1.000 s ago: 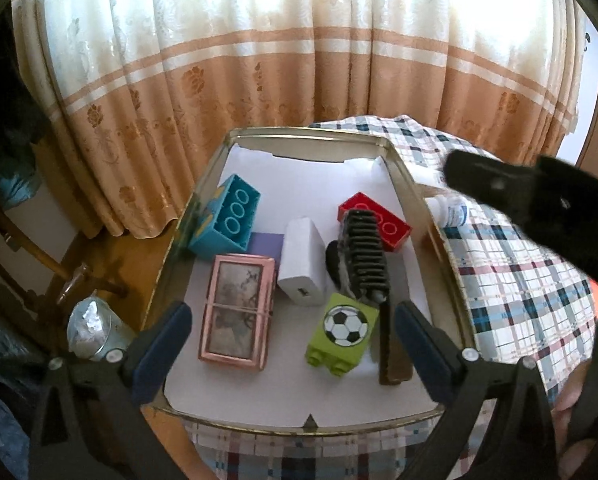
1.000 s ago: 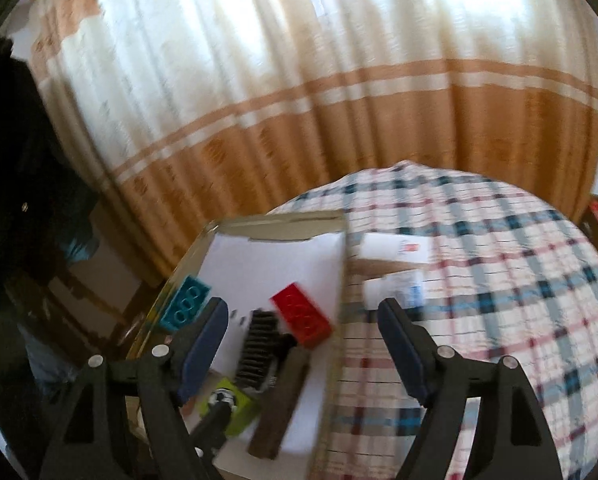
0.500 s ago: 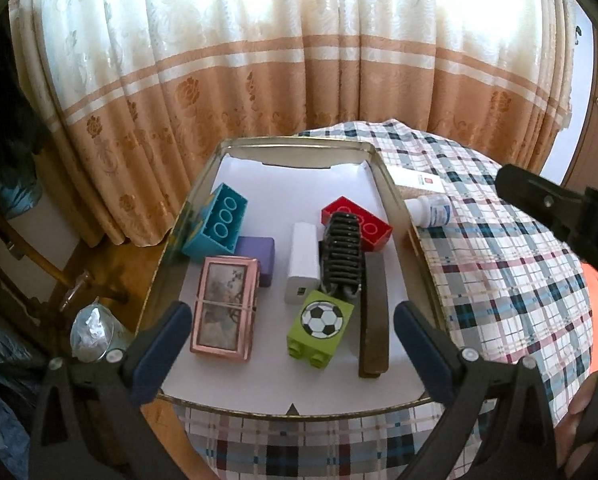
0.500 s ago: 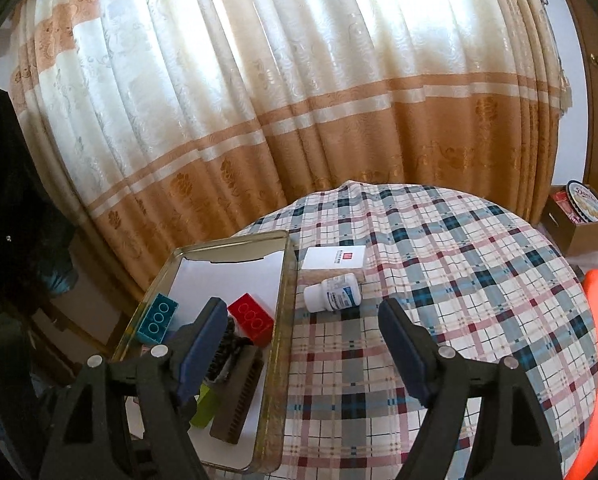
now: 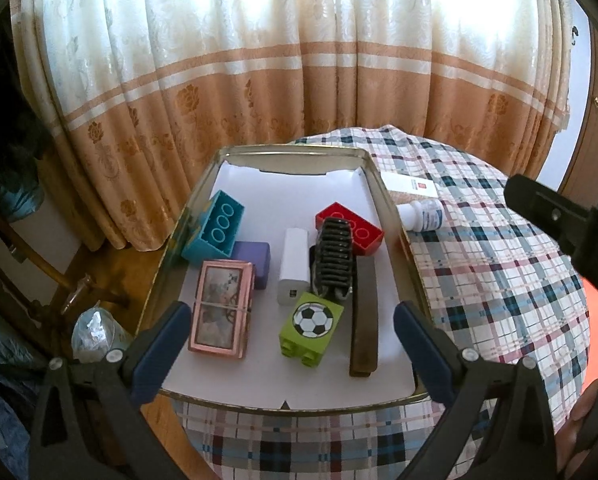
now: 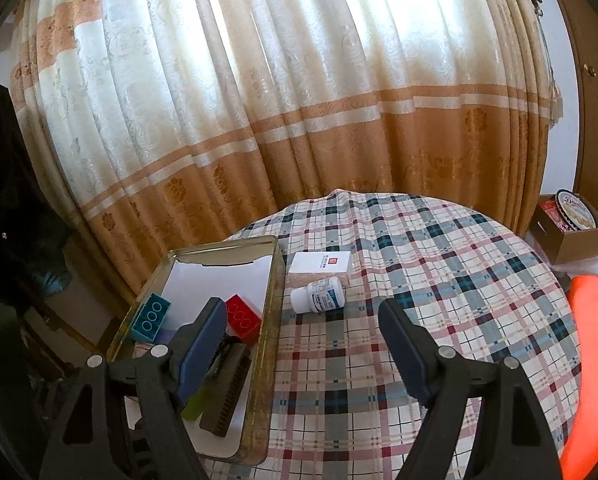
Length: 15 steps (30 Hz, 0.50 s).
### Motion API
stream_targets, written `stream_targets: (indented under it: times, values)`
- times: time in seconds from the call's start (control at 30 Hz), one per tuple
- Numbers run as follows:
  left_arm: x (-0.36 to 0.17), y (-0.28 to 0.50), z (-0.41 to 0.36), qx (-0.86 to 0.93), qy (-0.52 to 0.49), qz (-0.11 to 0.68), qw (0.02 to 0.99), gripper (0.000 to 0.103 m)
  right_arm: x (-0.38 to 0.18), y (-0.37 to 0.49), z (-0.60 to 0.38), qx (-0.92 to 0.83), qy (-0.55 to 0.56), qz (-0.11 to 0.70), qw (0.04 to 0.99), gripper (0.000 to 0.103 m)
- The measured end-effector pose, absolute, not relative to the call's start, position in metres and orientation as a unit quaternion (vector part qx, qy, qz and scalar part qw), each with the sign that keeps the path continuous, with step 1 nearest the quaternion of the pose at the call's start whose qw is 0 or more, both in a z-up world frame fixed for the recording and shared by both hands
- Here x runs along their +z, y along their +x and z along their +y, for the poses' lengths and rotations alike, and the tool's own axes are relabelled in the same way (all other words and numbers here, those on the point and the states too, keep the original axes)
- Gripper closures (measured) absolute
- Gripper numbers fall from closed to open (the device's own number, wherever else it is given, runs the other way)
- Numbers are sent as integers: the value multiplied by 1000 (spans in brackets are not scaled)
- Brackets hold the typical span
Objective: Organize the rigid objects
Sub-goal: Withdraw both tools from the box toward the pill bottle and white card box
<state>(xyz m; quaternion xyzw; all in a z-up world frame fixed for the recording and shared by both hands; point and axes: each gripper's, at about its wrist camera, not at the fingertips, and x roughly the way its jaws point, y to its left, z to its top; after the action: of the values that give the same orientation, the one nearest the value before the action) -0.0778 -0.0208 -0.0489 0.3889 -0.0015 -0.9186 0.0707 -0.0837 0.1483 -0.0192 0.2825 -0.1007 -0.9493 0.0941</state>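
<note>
Mostly done: blocks, brush and frame already sit in the tray point(image 5: 383, 200). Left out: pill bottle point(image 6: 319, 294) and white card point(image 6: 321, 262), just beside the tray at 3 o'clock. Right gripper point(image 6: 303, 344) and left gripper point(image 5: 291, 344) both wide apart, empty.

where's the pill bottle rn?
Right-wrist view: pill bottle lies on its side on the tablecloth, just right of the tray, beside the white box.

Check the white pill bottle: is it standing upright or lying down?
Lying down. The white pill bottle rests on its side on the plaid tablecloth, cap toward the metal tray, outside it.
</note>
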Motion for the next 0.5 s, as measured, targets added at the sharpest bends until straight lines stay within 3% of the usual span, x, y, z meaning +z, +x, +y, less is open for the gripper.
stream_targets:
  times: [0.5]
  values:
    - [-51, -78, -14, -917, 393, -7, 73, 1, -23, -83, 163, -949, 288, -100, 79, 23]
